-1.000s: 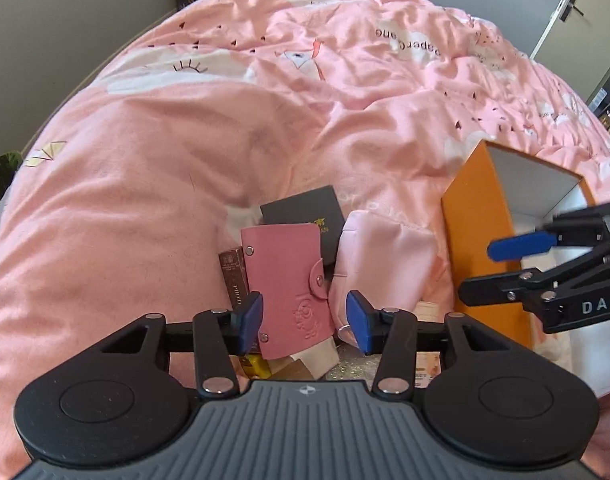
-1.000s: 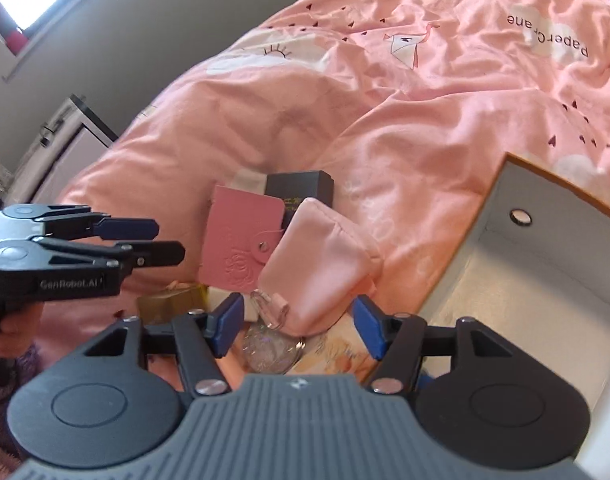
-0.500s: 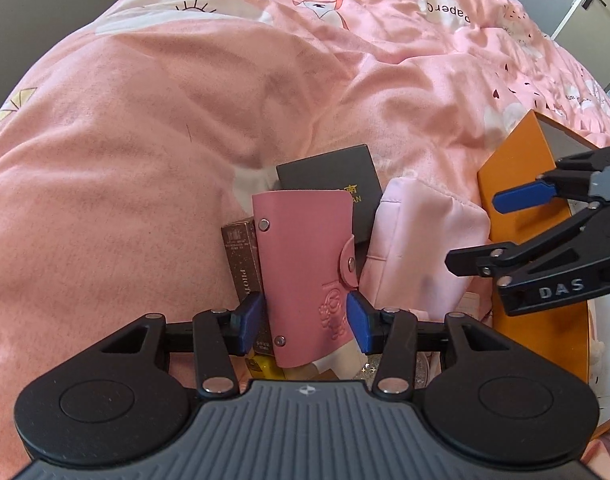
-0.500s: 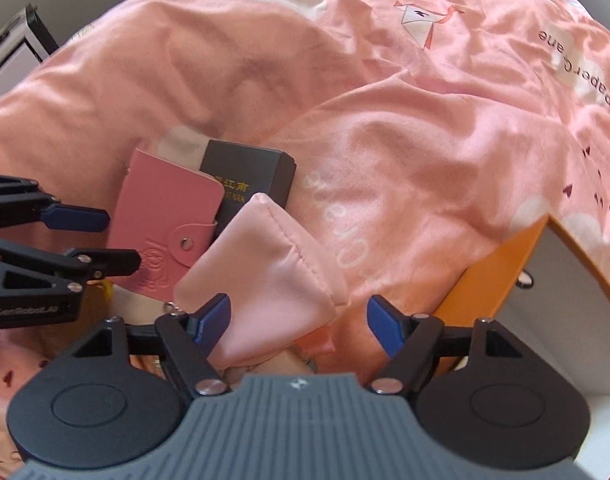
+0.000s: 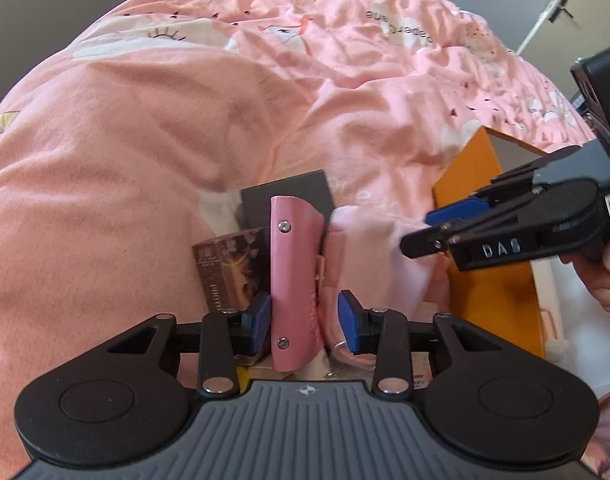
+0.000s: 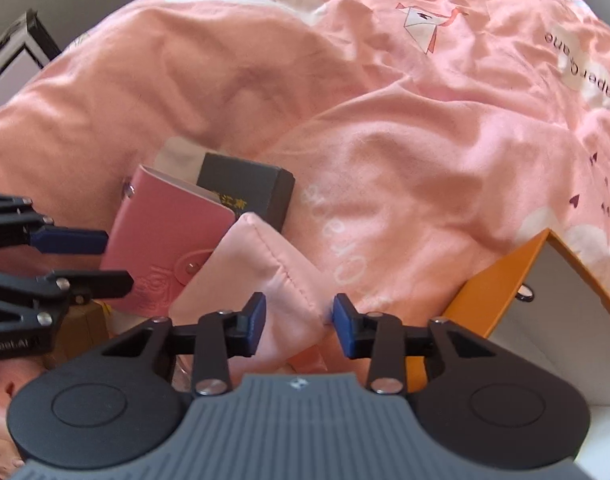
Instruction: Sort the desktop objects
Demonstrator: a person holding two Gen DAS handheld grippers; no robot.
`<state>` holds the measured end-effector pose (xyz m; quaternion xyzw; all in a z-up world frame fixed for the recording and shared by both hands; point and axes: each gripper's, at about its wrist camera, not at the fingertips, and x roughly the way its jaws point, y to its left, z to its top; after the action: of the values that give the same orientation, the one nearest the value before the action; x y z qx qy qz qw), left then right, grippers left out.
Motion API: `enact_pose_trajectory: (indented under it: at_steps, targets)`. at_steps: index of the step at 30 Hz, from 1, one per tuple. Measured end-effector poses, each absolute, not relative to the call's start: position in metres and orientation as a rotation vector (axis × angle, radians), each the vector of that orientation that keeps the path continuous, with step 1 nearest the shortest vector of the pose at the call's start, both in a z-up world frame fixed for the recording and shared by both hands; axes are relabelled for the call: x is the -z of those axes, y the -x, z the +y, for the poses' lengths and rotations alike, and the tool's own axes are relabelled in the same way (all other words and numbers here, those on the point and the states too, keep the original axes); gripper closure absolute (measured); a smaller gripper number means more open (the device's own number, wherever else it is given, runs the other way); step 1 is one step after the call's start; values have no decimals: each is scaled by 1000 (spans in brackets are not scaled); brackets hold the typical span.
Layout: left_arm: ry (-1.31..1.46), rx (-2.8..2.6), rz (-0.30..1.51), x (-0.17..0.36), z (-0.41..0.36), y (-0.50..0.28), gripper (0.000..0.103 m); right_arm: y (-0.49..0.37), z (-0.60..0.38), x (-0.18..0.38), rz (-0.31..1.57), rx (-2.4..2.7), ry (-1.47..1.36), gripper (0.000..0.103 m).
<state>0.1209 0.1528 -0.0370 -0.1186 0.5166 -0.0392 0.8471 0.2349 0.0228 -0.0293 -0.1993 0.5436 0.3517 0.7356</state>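
Observation:
A pink card holder stands on edge between the fingers of my left gripper; the left pad touches it, a gap shows at the right pad. It also shows in the right wrist view. My right gripper has its fingers on both sides of a pale pink pouch, pads near its folds. In the left wrist view the right gripper is over the pouch. A black box lies behind both.
An orange box with a white inside stands open at the right, seen too in the left wrist view. A brown patterned carton lies left of the card holder. Small items lie under the pile. A pink duvet covers everything.
The card holder has tipped from flat up onto its edge between my left fingers. My right fingers have narrowed around the pouch. Both grippers have moved closer to the pile.

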Motion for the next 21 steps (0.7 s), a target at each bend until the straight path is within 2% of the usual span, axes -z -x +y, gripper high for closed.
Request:
enact_pose_trajectory:
  at_steps: [6,8,10,12,16,18,20,21]
  targets:
    - [243,95,1096,44,144,-125,62,-243,9,14,1232,-847,193,78]
    - [250,89,1104,47,143,-127,64,-245,9,16,1276,-896,100,86]
    - [239,77,1111,51,142,-126,67,-243,13,22,1334,-937,18,86]
    - [217,55,1132,55,141,-126,80,-235,21,25,1305,-920,75,85]
    - [246,45,1126,56,145,-123,82,-231,25,25,1296,-893,116,82]
    - [250,41,1115,54,146,-120,83,-233,22,24,1294,-866,164,74]
    - [259,39,1101,49,147,-117,83,-232,21,22,1282,-837,229,62]
    - [264,37,1092,46,148,-115,83,-232,20,21,1281,-829,257,61]
